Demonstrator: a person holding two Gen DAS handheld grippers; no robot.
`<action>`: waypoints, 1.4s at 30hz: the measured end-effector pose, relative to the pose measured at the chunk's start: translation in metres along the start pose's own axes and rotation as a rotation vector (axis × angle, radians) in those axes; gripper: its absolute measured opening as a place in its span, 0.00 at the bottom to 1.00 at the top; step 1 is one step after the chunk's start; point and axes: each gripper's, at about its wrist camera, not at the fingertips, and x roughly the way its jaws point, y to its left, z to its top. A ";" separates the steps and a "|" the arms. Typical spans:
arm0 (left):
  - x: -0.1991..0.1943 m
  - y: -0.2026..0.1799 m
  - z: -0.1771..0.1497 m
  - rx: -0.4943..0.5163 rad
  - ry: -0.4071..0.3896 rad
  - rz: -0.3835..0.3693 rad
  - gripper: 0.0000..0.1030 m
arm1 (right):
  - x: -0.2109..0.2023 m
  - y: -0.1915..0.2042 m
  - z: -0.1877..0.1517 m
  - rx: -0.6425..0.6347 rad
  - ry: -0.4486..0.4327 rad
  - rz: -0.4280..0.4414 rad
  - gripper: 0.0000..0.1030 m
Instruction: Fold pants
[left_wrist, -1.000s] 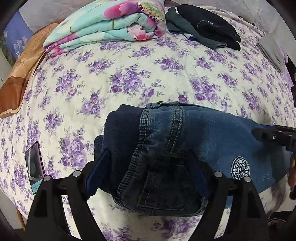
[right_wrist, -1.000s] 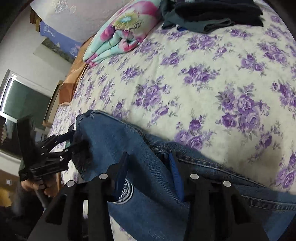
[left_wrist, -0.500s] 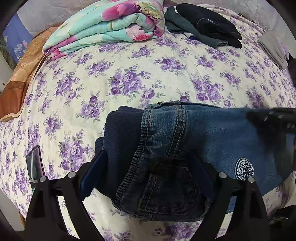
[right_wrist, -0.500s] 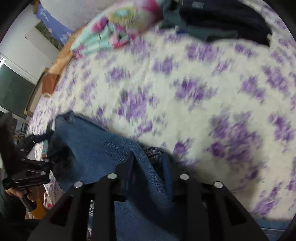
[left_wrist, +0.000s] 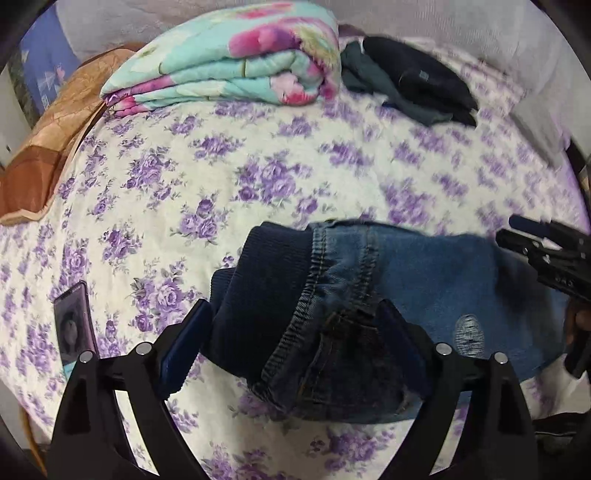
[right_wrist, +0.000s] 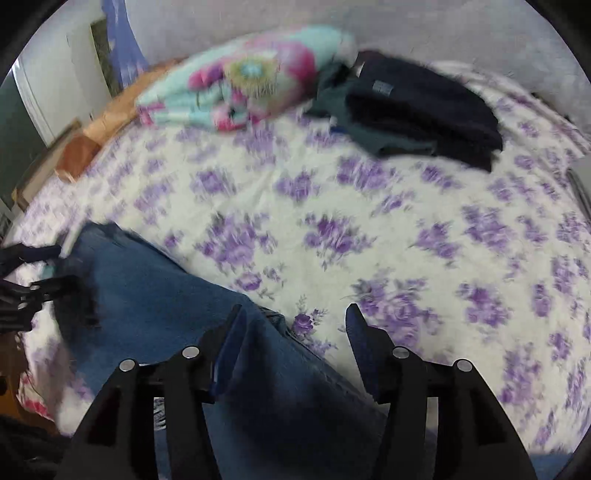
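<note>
Blue denim pants (left_wrist: 436, 280) with a dark navy ribbed waistband (left_wrist: 266, 280) lie on a cream bedsheet (left_wrist: 184, 192) printed with purple roses. Beyond sit a turquoise quilt (left_wrist: 229, 74) with pink flowers, and dark clothes (right_wrist: 417, 107).

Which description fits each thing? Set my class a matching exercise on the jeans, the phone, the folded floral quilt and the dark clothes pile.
Things:
1. jeans
2. phone
3. folded floral quilt
4. dark clothes pile

Descriptions:
A. far side of the bed, right of the quilt
B. flat on the sheet, left of the jeans
C. between the left gripper fingers
D. turquoise and pink

Pairs: 1-C, 2-B, 3-D, 4-A
</note>
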 end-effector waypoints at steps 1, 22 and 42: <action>-0.001 0.001 -0.001 -0.002 -0.004 -0.010 0.85 | -0.003 -0.001 -0.005 -0.004 0.014 -0.007 0.54; -0.029 -0.014 0.003 0.027 -0.052 -0.082 0.86 | -0.144 -0.197 -0.172 0.744 -0.053 -0.368 0.74; 0.034 -0.063 -0.022 0.154 0.162 -0.138 0.89 | -0.167 -0.227 -0.308 1.287 -0.171 -0.169 0.79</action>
